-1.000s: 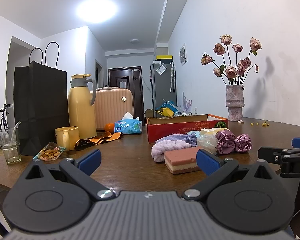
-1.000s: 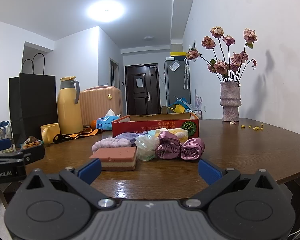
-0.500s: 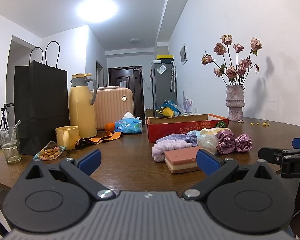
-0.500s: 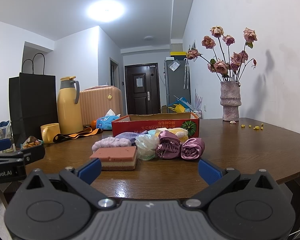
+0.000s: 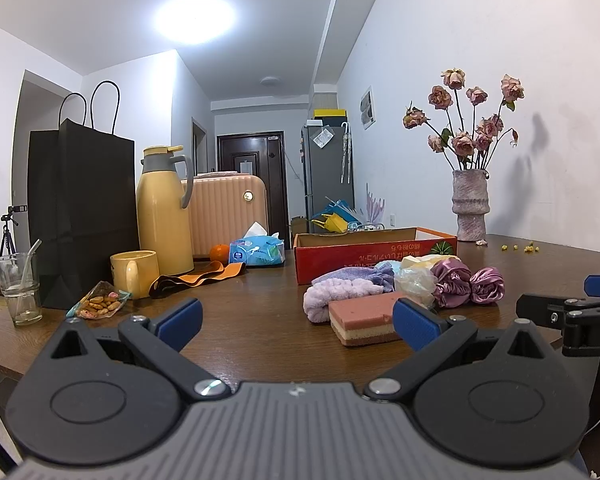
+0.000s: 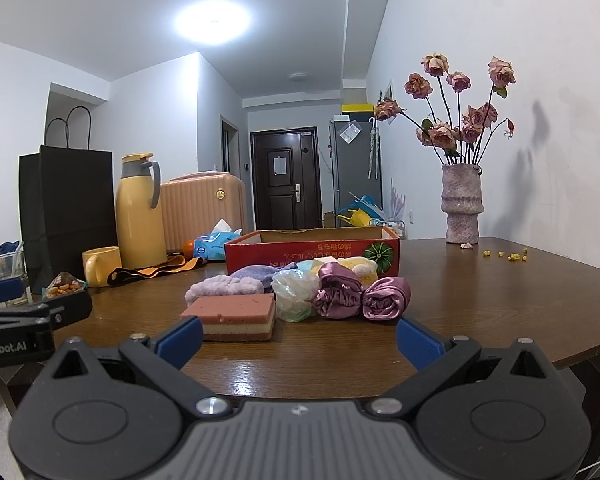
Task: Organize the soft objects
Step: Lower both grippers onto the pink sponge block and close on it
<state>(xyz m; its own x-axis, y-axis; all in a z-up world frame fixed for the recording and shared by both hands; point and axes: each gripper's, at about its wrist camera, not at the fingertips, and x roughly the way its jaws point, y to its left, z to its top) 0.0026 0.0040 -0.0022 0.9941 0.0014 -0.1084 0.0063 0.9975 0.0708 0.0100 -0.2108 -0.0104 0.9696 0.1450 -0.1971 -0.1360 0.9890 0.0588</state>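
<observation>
Since both the left gripper (image 5: 296, 320) and right gripper (image 6: 298, 338) stand spread wide and empty, approach the sponge (image 6: 236, 316) at frame centre, before the red box (image 6: 312, 250), squeezing gently.

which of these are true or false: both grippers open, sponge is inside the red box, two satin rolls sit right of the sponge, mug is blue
1. Both the left gripper and right gripper are open. True.
2. The sponge is inside the red box. False: it lies on the table, in front of the box.
3. Two satin rolls sit right of the sponge. True.
4. The mug is blue. False: it is yellow.
</observation>
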